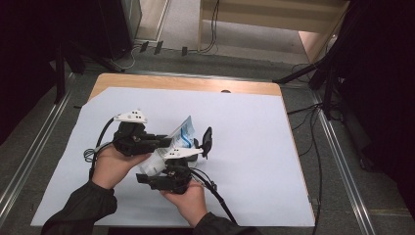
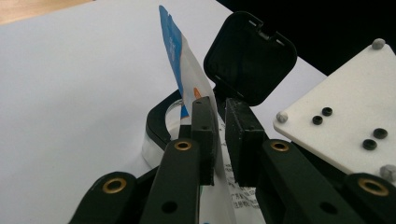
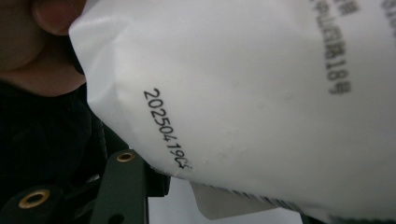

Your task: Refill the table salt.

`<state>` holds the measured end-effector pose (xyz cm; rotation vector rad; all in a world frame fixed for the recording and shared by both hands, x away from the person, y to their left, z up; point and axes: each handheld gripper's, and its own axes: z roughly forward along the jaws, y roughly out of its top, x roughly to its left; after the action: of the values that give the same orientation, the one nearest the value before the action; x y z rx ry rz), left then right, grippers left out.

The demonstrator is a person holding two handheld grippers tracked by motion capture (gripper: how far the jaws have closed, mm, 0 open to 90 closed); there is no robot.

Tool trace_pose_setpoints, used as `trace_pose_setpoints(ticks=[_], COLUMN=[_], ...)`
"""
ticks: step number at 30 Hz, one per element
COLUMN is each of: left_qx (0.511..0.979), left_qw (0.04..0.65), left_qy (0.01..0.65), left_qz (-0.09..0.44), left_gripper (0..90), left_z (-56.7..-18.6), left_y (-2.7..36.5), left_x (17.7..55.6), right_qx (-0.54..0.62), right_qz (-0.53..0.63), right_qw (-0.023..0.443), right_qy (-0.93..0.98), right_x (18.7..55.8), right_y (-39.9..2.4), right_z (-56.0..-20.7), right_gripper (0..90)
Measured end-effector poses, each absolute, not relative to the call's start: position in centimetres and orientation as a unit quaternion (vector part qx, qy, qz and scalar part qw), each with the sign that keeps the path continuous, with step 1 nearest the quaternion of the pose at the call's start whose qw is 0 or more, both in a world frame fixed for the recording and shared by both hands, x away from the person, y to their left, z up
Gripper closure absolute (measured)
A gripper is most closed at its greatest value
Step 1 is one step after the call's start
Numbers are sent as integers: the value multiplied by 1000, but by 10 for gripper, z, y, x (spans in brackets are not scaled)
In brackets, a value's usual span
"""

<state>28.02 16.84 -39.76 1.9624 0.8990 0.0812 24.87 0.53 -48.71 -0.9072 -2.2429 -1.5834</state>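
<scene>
The left claw (image 2: 218,140) has its two black jaws close together around the upper part of a white and blue pouch (image 2: 187,88), though a small gap shows beside one pad, so I cannot tell whether they press on it. The right claw (image 1: 166,177) is clamped on a clear container with a black rim (image 2: 156,126) and an open black lid (image 2: 250,56). The pouch stands in this container, above the white sheet (image 1: 244,147) covering the desk (image 1: 186,83).
</scene>
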Motion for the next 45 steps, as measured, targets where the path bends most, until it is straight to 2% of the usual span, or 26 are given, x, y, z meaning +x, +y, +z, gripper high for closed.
trace_pose_setpoints(ticks=[13,45], left_qx=[800,798], left_qw=[472,480], left_qy=[369,363], left_qz=[26,35], left_gripper=[791,787], left_z=[-398,-389], left_y=[168,167], left_x=[280,277], right_qx=[-317,-311], right_qz=[-546,-550], right_qw=[129,119], right_qy=[-764,-766], right_x=[249,248], right_y=[4,4], right_z=[-486,-477], right_gripper=[527,526])
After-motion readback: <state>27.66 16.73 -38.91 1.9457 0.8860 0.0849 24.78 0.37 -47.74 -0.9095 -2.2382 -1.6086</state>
